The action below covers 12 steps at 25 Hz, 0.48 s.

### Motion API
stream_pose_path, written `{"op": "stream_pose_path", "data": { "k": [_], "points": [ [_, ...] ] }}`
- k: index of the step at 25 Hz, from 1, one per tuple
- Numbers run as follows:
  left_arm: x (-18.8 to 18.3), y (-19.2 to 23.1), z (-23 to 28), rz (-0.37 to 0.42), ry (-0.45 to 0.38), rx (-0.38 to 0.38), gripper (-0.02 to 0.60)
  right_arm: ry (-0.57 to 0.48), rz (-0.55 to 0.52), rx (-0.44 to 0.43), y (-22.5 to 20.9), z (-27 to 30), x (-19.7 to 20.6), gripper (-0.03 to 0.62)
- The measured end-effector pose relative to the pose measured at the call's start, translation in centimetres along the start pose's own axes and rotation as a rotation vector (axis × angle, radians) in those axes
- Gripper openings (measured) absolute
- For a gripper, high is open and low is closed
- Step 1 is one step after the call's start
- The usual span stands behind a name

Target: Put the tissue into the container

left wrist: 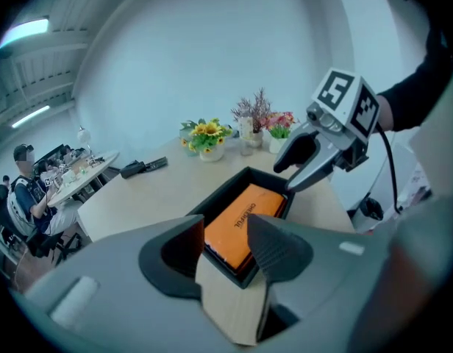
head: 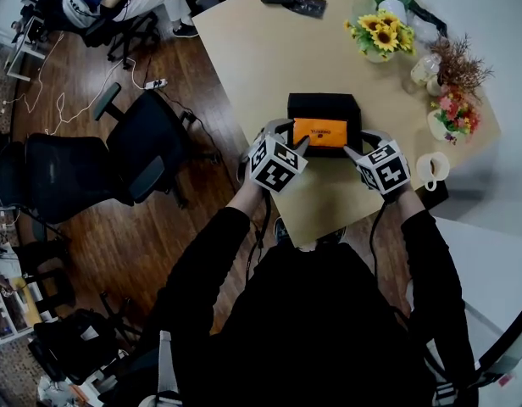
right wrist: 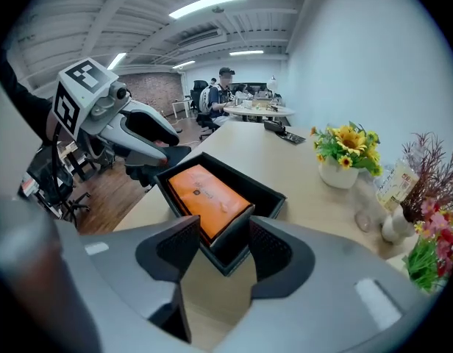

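The container (head: 324, 102), a black open box, stands on the table (head: 261, 58) toward its near edge. The tissue (head: 320, 131), an orange pack, lies flat inside it.

Only the head view shows both tools at once: the left gripper (head: 299, 145) at the box's left end and the right gripper (head: 352, 153) at its right end. It also shows a white cup (head: 432, 168) that appears in no other view.

The left gripper view shows its jaws a narrow gap apart, nothing between the pads, with the box corner beyond. The right gripper view shows the same condition: narrow gap, no grip.

Dark print on the pack is illegible in the head view. In the left gripper view it reads roughly "CHEERFUL". Each marker cube (head: 276, 166) bears black-and-white squares.
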<state>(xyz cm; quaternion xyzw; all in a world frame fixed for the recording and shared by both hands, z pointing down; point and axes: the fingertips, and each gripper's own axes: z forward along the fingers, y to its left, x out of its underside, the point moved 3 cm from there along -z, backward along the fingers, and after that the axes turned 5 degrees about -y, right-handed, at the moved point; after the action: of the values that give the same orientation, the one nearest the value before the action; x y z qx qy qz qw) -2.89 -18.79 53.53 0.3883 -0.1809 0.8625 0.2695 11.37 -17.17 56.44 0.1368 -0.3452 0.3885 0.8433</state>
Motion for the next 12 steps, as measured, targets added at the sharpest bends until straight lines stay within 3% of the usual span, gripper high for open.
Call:
{"op": "stream_pose_path", "data": {
  "k": [12],
  "points": [
    [-4.1,-4.2,-6.6,-0.041,-0.267,-0.07,0.166,-0.245,-0.033,0.056,3.2,-6.1,-2.7,0.201]
  ]
}}
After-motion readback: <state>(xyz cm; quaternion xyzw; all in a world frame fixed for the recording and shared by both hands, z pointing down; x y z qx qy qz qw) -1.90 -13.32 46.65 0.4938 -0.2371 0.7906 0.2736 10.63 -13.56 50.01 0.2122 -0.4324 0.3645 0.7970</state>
